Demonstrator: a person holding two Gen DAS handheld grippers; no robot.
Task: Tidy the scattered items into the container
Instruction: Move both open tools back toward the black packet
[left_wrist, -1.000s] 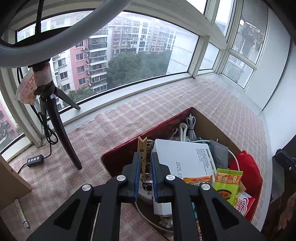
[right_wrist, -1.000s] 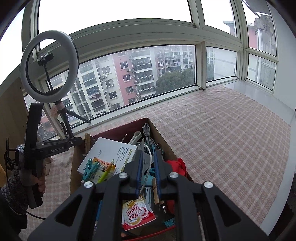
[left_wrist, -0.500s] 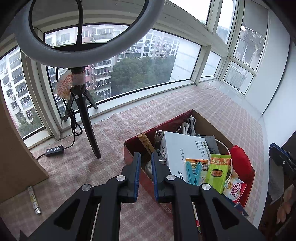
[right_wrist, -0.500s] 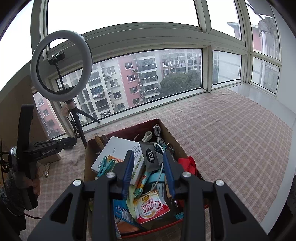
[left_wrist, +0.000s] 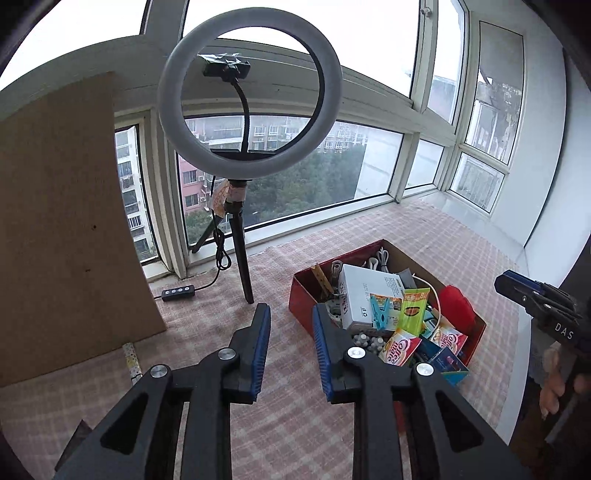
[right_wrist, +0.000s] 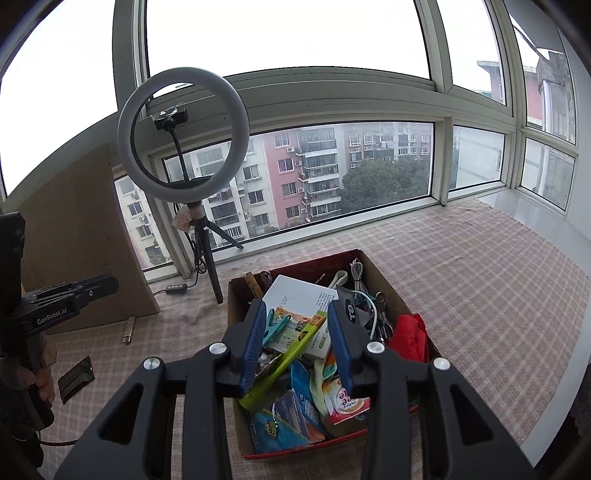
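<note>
A red cardboard box sits on the checked cloth, full of packets, cables, a white carton and a wooden clothespin. My left gripper hovers over the cloth just left of the box. Its jaws are opening, with nothing between them. My right gripper hangs above the box. Its jaws are opening too, and they hold nothing. A dark tag lies in the box by its right finger. A small patterned tube and a flat dark piece lie loose on the cloth.
A ring light on a tripod stands near the window, its cable remote on the cloth. A brown board leans at the left. A person's hand grips the left handle.
My left gripper has let go of the wooden clothespin in the box, pulled back and up to the left, and its jaws have widened. My right gripper has opened and drawn back.
</note>
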